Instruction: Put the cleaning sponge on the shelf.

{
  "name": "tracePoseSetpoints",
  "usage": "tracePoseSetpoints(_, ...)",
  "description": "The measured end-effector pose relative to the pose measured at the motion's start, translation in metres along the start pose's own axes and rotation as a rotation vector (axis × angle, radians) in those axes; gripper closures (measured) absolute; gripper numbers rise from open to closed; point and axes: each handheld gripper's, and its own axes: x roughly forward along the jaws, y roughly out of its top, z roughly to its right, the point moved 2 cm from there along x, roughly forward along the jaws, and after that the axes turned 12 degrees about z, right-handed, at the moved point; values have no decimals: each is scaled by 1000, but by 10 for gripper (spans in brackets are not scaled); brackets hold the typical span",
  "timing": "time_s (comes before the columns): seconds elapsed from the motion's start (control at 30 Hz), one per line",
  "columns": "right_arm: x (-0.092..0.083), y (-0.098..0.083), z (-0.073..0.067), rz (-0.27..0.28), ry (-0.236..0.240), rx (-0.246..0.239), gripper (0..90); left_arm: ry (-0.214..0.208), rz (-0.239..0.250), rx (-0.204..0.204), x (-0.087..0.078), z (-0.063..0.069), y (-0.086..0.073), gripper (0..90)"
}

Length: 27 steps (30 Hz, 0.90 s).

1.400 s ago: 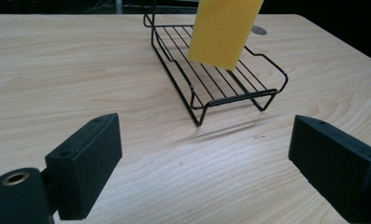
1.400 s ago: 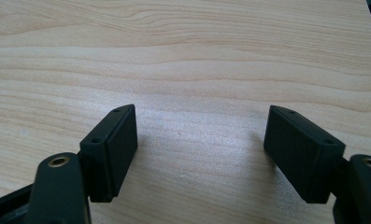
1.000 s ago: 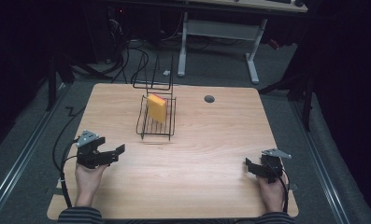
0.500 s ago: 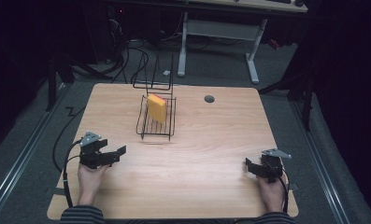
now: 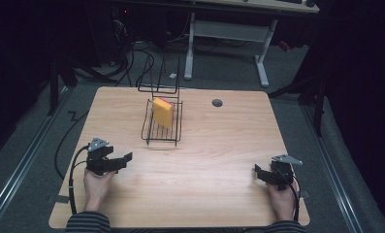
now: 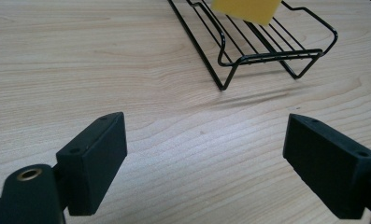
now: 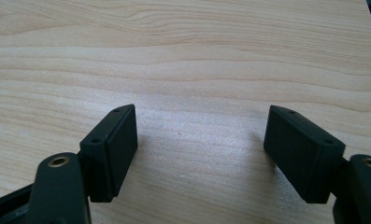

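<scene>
A yellow sponge point(image 5: 163, 112) with a red edge stands upright in a black wire rack point(image 5: 162, 131) at the table's back middle. The left gripper view shows the rack point(image 6: 267, 56) ahead to the right, with the sponge point(image 6: 246, 9) cut off at the top. My left gripper point(image 5: 124, 159) hovers low over the table's left side, short of the rack. Its jaws point(image 6: 204, 135) have just been closing, with bare wood between them. My right gripper point(image 5: 257, 171) rests open near the front right, over bare wood point(image 7: 202, 121).
The wooden table point(image 5: 219, 145) has a round cable hole point(image 5: 217, 103) at the back right. A second black wire frame point(image 5: 158, 82) stands behind the rack at the back edge. White desk legs point(image 5: 263, 63) and cables lie on the floor beyond.
My left gripper has sunk slightly and come a little nearer the front edge, its jaws narrower. The right gripper, rack and sponge have not moved.
</scene>
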Motion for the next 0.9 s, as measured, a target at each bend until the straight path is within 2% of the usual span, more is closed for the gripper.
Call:
tracePoseSetpoints(0.13,0,0,0,0,0,0,262,11,-18,5,4,-2,-2,145)
tracePoseSetpoints(0.67,0,0,0,2,1,0,262,45,-33,10,15,-8,-7,149)
tracePoseSetpoints(0.9,0,0,0,2,1,0,262,80,-37,22,19,-11,-8,149)
